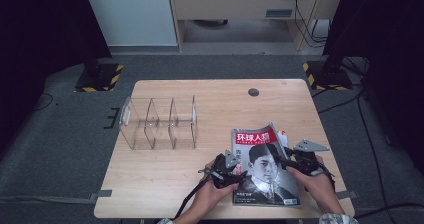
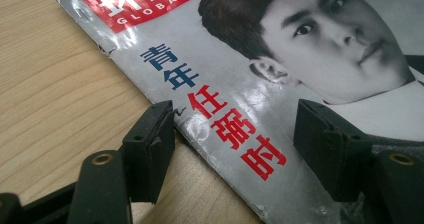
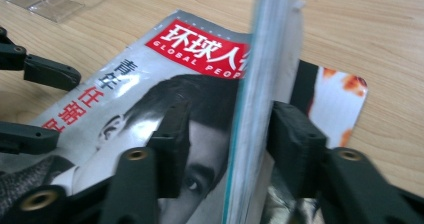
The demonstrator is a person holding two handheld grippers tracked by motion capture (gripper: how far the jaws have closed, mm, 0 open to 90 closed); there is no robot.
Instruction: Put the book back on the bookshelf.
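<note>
Clear acrylic divider rack (image 1: 159, 123) (three compartments) — upright on the wooden table (image 1: 165, 176).

A light wooden table (image 1: 165, 171) carries a clear plastic organizer (image 1: 159, 122) with upright dividers on its left half toward the middle, a magazine (image 1: 262, 166) with a red title band lying at the near right, and a small dark round hole (image 1: 253, 92) near the far edge.
</note>
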